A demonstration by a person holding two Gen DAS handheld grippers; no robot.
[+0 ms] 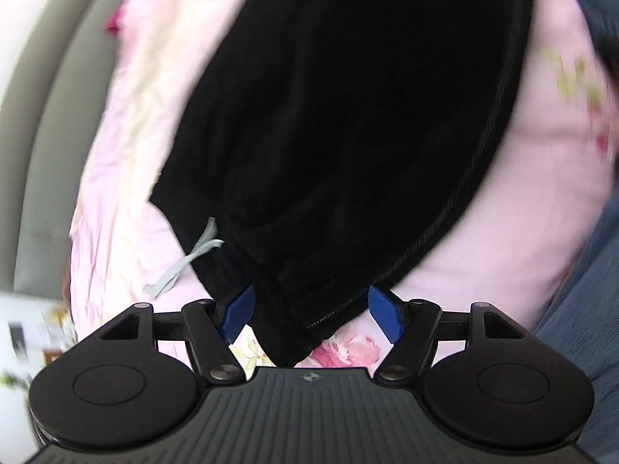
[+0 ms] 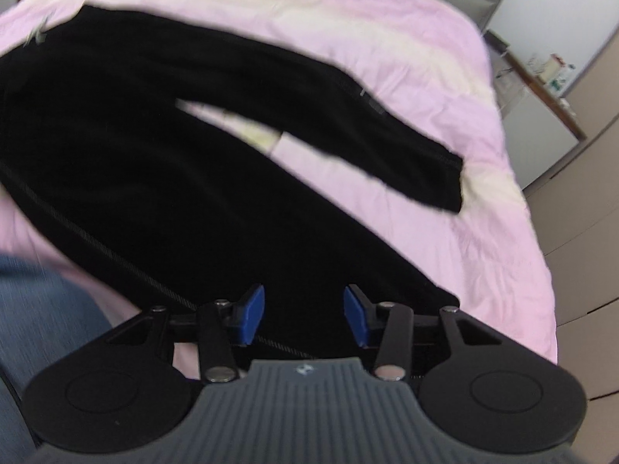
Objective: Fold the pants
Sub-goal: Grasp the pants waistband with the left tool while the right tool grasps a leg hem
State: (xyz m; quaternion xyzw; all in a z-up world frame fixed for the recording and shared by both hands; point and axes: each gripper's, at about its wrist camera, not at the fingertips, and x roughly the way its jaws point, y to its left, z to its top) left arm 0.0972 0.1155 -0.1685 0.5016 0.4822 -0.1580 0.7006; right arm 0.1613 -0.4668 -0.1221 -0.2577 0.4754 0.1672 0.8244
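Observation:
Black pants point(image 2: 162, 162) lie spread on a pink bed sheet point(image 2: 445, 224), legs apart, the far leg ending at a cuff point(image 2: 445, 181). In the left wrist view the waist end of the pants point(image 1: 348, 116) fills the middle, with a pale drawstring point(image 1: 189, 263) at its left edge. My left gripper point(image 1: 311, 315) is open, its blue pads either side of the waistband corner, not closed on it. My right gripper point(image 2: 304, 317) is open over the near leg's cuff end, holding nothing.
The sheet has a floral print point(image 1: 340, 350) near the left gripper. A grey padded headboard point(image 1: 50, 123) stands at the left. The person's blue jeans point(image 2: 42, 309) show beside the bed. A shelf with small items point(image 2: 549, 77) stands at the far right.

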